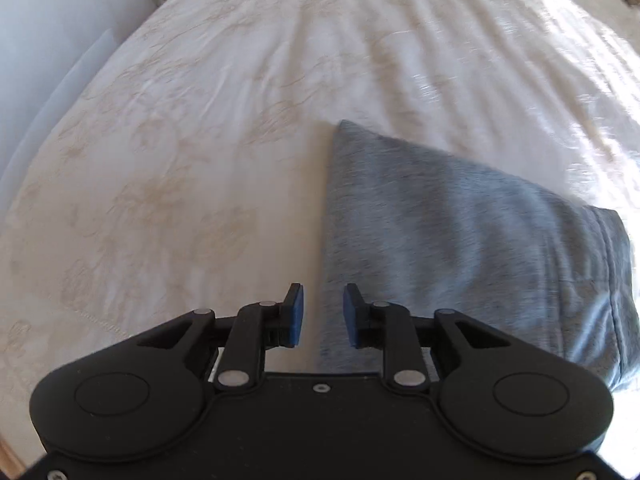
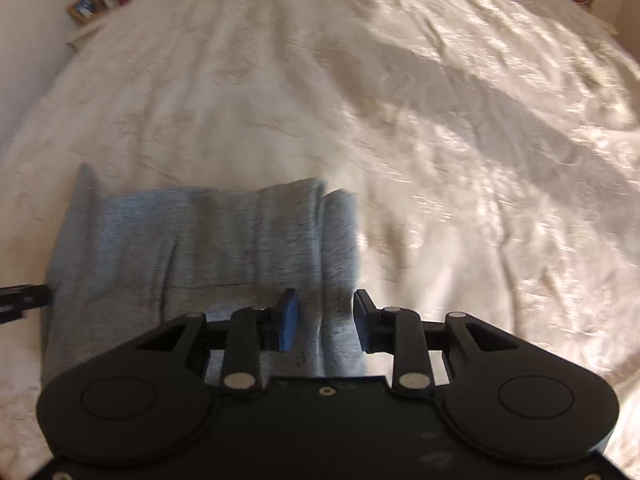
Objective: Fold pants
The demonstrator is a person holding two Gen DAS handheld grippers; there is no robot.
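The heathered grey-blue cotton pants (image 1: 460, 240) lie on a white bedspread (image 1: 200, 120) with a faint beige floral tracery, its pattern blurred and perhaps embroidered. Beside the pants, the matte black plastic tongs (image 1: 323, 316) carry blue pads (image 1: 297, 314).

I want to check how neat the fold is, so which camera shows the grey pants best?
The right wrist view: the grey pants lie nearly whole ahead of the right claw, showing layered edges and a seam. The left wrist view shows only one pointed corner and side of the pants, cut off at the frame edge.
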